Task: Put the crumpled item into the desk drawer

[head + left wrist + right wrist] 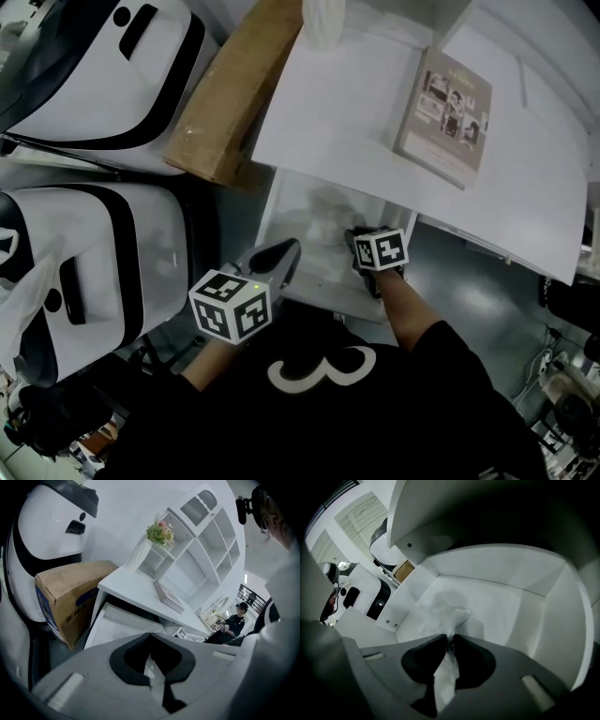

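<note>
Shows right hand-held gripper (451,638) lowered into open desk drawer (553,611) — jaws pinching crumpled item (445,611). Shows left hand-held gripper (151,636) closed, empty — facing worktop (140,585).

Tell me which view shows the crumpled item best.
The right gripper view: the crumpled plastic item fills its centre, pinched in the jaws of the right hand-held gripper, inside the drawer. The head view gives only a faint pale smudge in the drawer; the left gripper view does not show it.
</note>
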The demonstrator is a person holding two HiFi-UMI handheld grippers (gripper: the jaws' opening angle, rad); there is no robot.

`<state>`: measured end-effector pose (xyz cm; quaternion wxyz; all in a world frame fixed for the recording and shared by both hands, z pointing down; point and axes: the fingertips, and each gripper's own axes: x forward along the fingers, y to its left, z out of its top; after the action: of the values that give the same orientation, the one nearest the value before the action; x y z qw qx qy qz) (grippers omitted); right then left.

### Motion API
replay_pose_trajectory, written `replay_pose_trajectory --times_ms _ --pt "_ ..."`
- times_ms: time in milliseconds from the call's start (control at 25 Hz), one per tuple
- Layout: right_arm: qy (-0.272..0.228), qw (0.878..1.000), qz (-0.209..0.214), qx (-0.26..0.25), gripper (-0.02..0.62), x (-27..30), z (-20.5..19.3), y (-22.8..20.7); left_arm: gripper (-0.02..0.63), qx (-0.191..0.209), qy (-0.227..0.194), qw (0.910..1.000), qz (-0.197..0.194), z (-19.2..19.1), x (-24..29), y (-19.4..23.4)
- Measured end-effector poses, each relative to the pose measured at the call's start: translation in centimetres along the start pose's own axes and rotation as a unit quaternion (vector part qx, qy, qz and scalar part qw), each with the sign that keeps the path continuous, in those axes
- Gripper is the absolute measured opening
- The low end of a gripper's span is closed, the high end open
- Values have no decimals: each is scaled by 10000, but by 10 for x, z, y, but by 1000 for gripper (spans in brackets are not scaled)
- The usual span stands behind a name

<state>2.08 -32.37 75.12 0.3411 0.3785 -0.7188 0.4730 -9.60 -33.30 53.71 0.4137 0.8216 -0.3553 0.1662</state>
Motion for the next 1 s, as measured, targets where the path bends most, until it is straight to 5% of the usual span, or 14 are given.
replay_pose_trajectory --times_ms 560,1000 --pt "-158 9999 -6 49 172 -20 4 4 9 60 -97 9999 72 -2 -11 -7" --pt "-1370 9878 741 -61 175 -126 40 53 9 405 -451 9981 48 3 -38 -54"
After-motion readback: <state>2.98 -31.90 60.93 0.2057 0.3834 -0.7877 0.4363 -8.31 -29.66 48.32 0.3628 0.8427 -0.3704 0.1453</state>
